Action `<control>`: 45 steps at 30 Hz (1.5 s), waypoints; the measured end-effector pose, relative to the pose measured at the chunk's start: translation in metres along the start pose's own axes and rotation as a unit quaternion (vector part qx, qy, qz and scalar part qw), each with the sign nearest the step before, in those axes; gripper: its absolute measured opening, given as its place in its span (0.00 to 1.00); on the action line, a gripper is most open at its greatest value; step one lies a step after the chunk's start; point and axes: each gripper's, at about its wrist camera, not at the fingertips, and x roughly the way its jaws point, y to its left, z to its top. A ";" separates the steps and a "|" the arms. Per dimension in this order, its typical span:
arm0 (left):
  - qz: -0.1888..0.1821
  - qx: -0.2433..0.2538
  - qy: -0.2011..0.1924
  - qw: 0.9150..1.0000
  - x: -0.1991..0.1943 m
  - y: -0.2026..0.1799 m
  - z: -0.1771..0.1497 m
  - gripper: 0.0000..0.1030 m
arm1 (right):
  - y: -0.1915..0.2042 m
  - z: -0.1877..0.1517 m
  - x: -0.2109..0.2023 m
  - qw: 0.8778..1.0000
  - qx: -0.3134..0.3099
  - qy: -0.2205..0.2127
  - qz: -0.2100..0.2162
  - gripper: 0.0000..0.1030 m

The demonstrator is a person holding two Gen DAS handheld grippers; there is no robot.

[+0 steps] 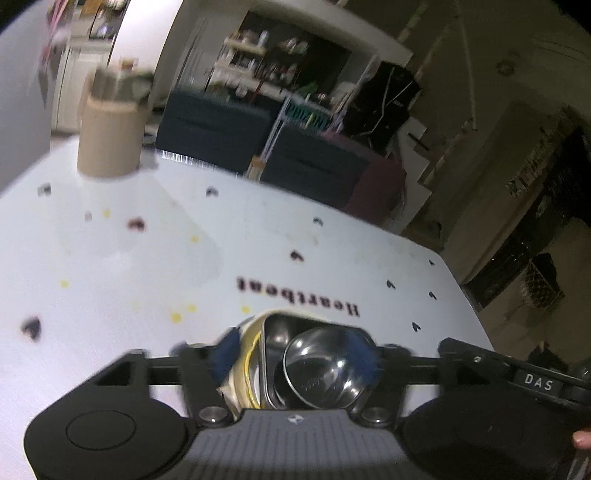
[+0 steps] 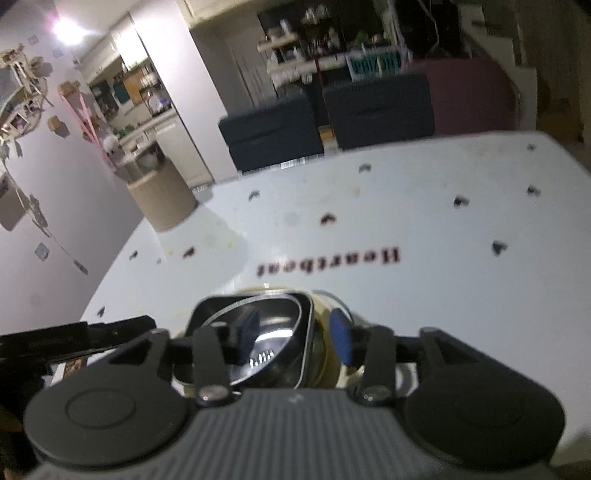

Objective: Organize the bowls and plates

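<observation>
White table, steel bowl mouth up

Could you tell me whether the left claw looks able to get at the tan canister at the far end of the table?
Probably yes: the table is bare between the open left claw and the tan canister; the stacked dishes sit below the claw.

We see a white table printed "Heartbeat", two dark blue chairs at its far edge, cluttered shelves behind, a lit wall left
</observation>
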 end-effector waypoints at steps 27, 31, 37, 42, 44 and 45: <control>0.097 0.151 -0.082 0.980 -0.084 -0.034 -0.069 1.00 | 0.013 -0.081 -0.092 0.981 -0.072 -0.143 -0.112 1.00; 0.105 0.165 -0.079 0.977 -0.082 -0.034 -0.079 1.00 | 0.015 -0.090 -0.091 0.978 -0.081 -0.148 -0.123 1.00; 0.111 0.175 -0.078 0.975 -0.079 -0.031 -0.093 1.00 | 0.015 -0.109 -0.082 0.978 -0.097 -0.135 -0.130 1.00; 0.116 0.184 -0.077 0.973 -0.077 -0.031 -0.102 1.00 | 0.016 -0.121 -0.079 0.976 -0.107 -0.131 -0.136 1.00; 0.121 0.183 -0.075 0.973 -0.075 -0.030 -0.106 1.00 | 0.015 -0.124 -0.079 0.976 -0.109 -0.132 -0.138 1.00; 0.121 0.178 -0.072 0.974 -0.074 -0.028 -0.107 1.00 | 0.014 -0.125 -0.077 0.975 -0.109 -0.131 -0.141 1.00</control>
